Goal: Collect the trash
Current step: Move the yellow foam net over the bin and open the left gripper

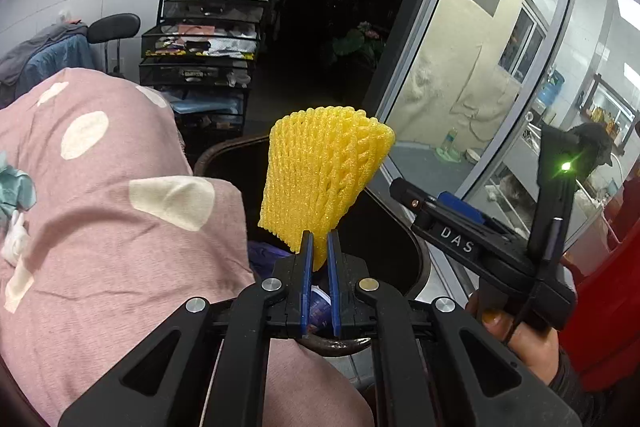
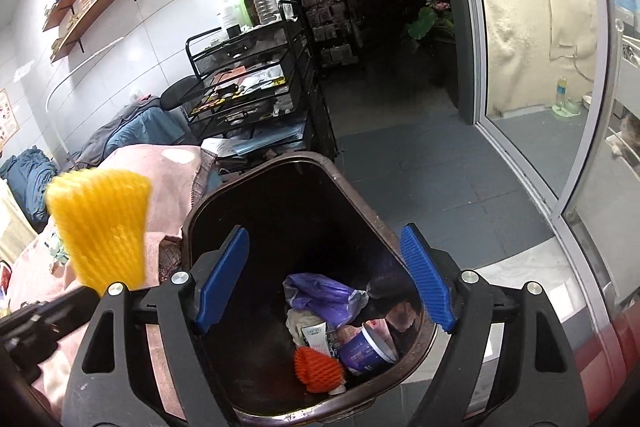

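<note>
My left gripper is shut on a yellow foam fruit net, which stands up from the blue pads above the near rim of a brown trash bin. The right wrist view shows that same yellow net at the left, beside the bin. My right gripper hangs open over the bin's mouth with nothing between its pads. Inside the bin lie an orange foam net, a purple plastic bag, a purple cup and crumpled wrappers.
A pink blanket with white spots lies left of the bin. Behind it stands a black mesh cart with bottles on top. A glass sliding door runs along the right. A hand holds the right tool.
</note>
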`<action>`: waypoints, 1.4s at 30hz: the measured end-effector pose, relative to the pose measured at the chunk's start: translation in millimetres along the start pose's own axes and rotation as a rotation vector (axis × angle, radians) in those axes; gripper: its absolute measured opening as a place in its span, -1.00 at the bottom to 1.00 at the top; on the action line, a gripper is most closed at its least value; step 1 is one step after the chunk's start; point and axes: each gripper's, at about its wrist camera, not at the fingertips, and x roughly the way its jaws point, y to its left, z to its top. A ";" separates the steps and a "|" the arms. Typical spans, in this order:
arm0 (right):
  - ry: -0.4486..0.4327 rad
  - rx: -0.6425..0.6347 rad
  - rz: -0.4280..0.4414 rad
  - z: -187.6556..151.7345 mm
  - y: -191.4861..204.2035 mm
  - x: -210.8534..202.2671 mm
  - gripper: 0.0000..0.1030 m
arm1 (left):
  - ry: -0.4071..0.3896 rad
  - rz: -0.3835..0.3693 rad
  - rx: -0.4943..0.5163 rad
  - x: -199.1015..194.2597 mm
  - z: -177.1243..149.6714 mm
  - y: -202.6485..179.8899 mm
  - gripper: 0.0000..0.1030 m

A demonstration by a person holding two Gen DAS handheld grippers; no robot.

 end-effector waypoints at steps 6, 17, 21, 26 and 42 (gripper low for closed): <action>-0.019 0.021 -0.054 3.9 -9.6 -1.3 0.64 | 0.068 0.009 0.008 15.2 -1.3 -0.6 -0.71; -0.020 0.040 -0.069 4.6 -16.5 -0.6 0.74 | 0.008 0.052 0.064 -4.7 -11.6 -5.3 0.75; -0.024 0.027 -0.052 2.4 -13.5 -0.7 0.77 | -0.047 0.071 0.085 -20.6 -13.2 -5.9 0.88; -0.024 0.005 -0.030 -0.6 -4.1 -0.8 0.78 | -0.104 0.076 0.091 -42.3 -13.8 -2.9 0.89; -0.028 -0.117 0.153 -7.2 66.2 -14.5 0.81 | -0.211 0.244 0.009 -110.0 -29.2 61.5 0.89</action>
